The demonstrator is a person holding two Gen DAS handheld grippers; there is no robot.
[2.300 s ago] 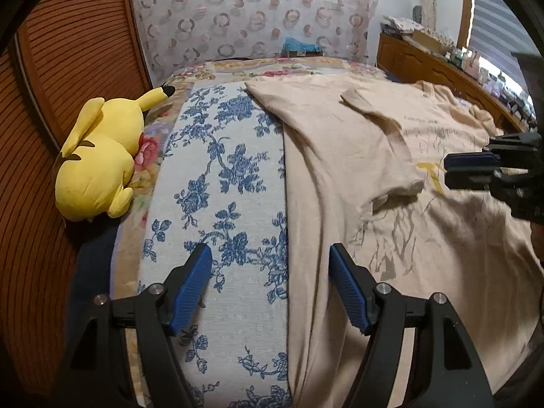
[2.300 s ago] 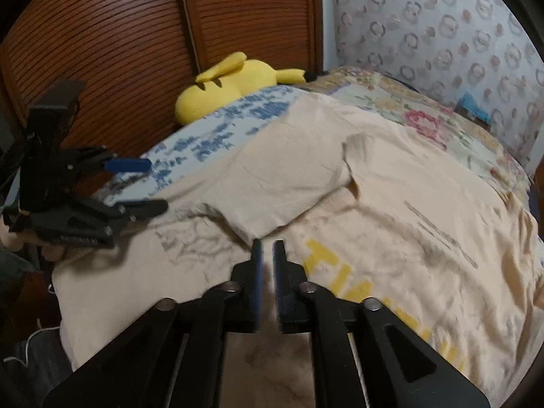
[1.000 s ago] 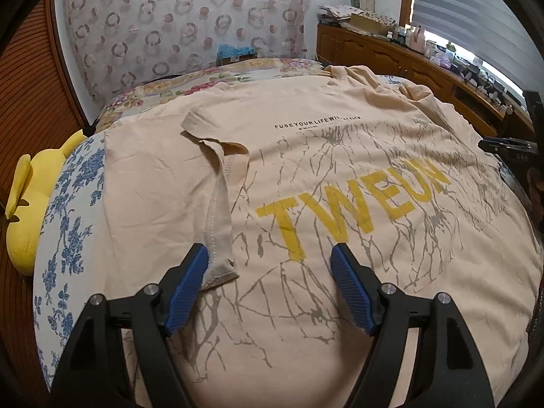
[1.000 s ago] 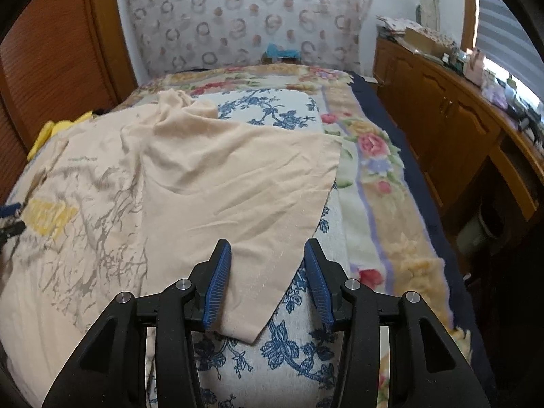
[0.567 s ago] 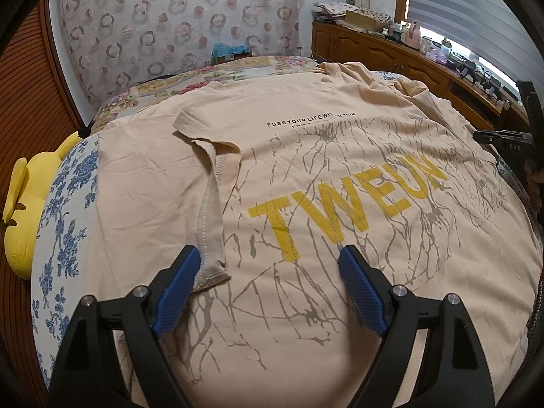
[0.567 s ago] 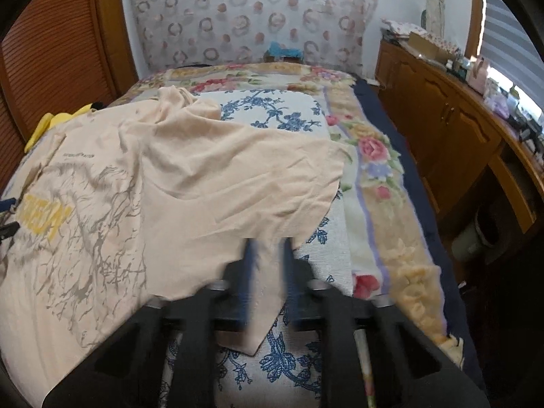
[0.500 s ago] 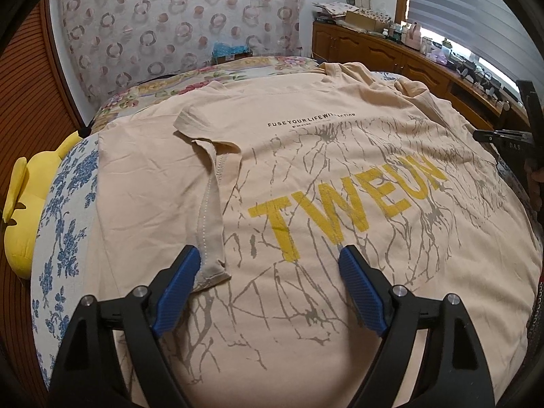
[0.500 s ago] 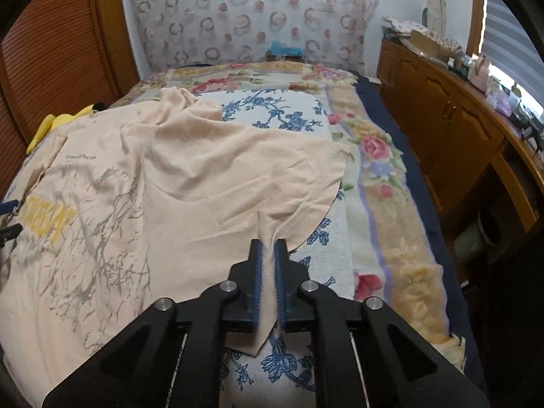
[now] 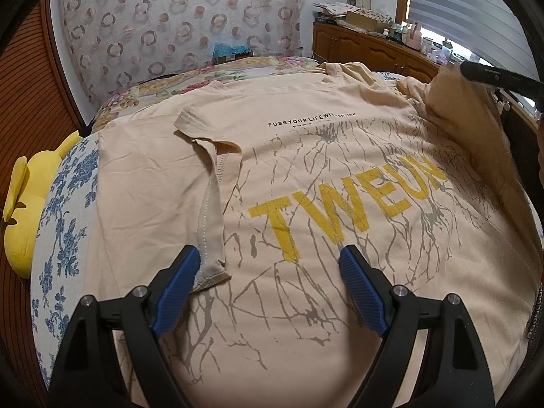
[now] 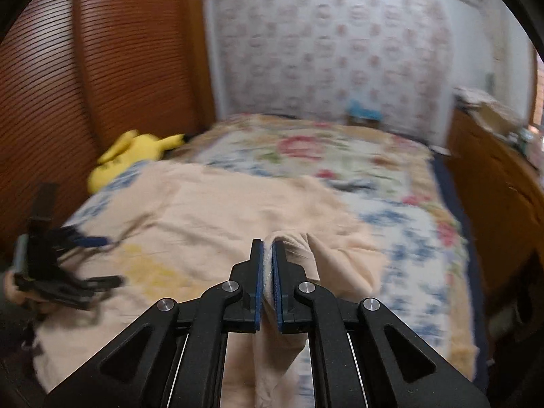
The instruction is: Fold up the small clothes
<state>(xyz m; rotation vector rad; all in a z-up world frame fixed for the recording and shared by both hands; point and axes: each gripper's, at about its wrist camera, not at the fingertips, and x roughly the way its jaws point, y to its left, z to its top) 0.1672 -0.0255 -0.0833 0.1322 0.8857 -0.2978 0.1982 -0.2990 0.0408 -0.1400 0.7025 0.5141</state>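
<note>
Beige T-shirt [image 9: 306,176], spread on floral bedspread [image 9: 61,224]. Right gripper [image 10: 267,248] clamped on shirt's right edge, lifted. Left gripper [image 9: 265,265] agape, empty, near.

**Bedroom backdrop**

Patterned curtain [image 9: 176,30] with ring motifs across the top centre. Slatted wooden doors [image 10: 85,78] fill the left side. Wooden cabinets [image 9: 367,51] upper right, clutter on top. Window blind [image 9: 472,13] far upper right, daylight coming through. Floral bedspread [image 10: 340,156] covers the bed.
</note>
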